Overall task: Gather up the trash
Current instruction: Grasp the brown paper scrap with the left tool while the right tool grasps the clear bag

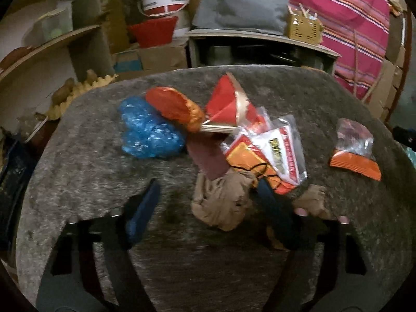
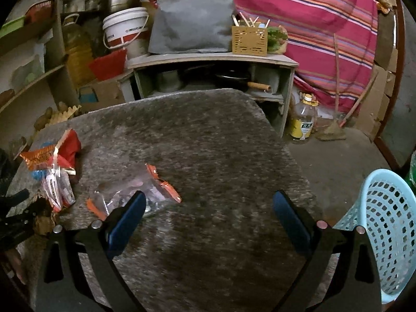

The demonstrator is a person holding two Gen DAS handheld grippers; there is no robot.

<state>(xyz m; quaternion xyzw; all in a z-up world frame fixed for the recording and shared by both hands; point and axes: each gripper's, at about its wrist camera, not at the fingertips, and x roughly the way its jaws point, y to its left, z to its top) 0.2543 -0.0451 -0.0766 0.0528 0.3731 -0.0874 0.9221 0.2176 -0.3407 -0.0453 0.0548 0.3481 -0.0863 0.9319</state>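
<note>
Trash lies on a grey felt-covered table [image 1: 91,176]: a blue plastic bag [image 1: 148,131], an orange foil wrapper [image 1: 174,108], a red paper piece [image 1: 228,101], a white-orange snack packet [image 1: 267,156], crumpled brown paper [image 1: 223,202] and a clear orange-edged bag [image 1: 355,148]. My left gripper [image 1: 208,202] is open, its fingers either side of the brown paper. My right gripper [image 2: 208,215] is open and empty above the table [image 2: 208,143]; the clear orange-edged bag [image 2: 140,189] lies by its left finger [image 2: 127,221]. A light-blue basket [image 2: 384,231] stands at the right.
Behind the table stand a low shelf [image 2: 213,59] with a grey bag and a wicker box, a white bucket [image 2: 124,28], a red bowl and cardboard boxes. A striped pink cloth [image 2: 312,20] hangs at the back right. An oil bottle [image 2: 303,119] stands on the floor.
</note>
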